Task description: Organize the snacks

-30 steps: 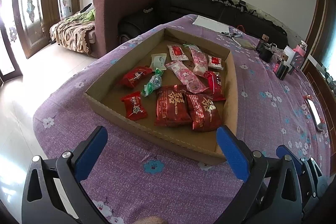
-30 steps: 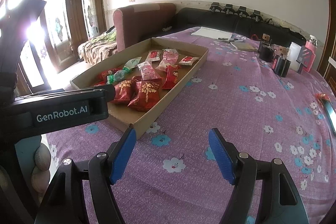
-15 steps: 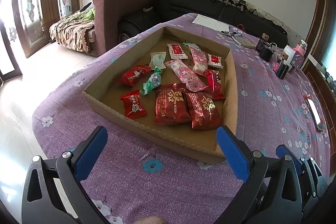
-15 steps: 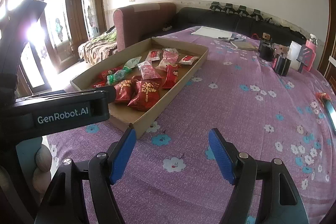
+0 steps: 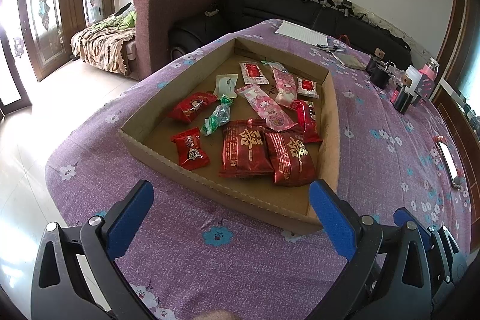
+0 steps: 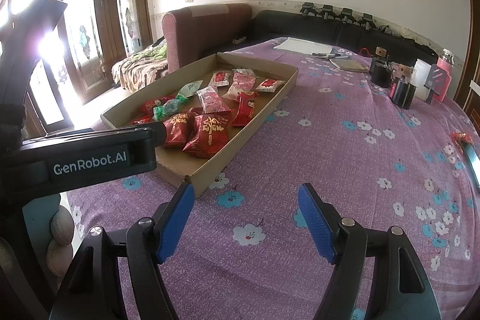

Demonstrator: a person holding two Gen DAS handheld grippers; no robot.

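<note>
A shallow cardboard tray (image 5: 231, 188) (image 6: 240, 137) lies on a purple flowered tablecloth (image 5: 210, 260). Several snacks lie loose in it: two large red packets (image 5: 246, 155) (image 6: 208, 132) at the near end, small red candy packets (image 5: 190, 148), a green wrapped candy (image 5: 216, 119), pink cartoon packets (image 5: 265, 107), and white-and-red sachets (image 5: 253, 73). My left gripper (image 5: 231, 195) hangs open just in front of the tray's near wall, nothing between its blue pads. My right gripper (image 6: 244, 201) stands open over bare cloth, right of the tray's near corner. The left gripper's black body (image 6: 87, 161) shows at the left of the right wrist view.
At the far right of the table stand black cups (image 6: 403, 93), a white container (image 6: 423, 74) and a pink bottle (image 6: 444, 71). Papers and pens (image 6: 300, 45) lie at the far end. A phone (image 5: 448, 158) lies by the right edge. Sofas (image 5: 180, 17) stand beyond the table.
</note>
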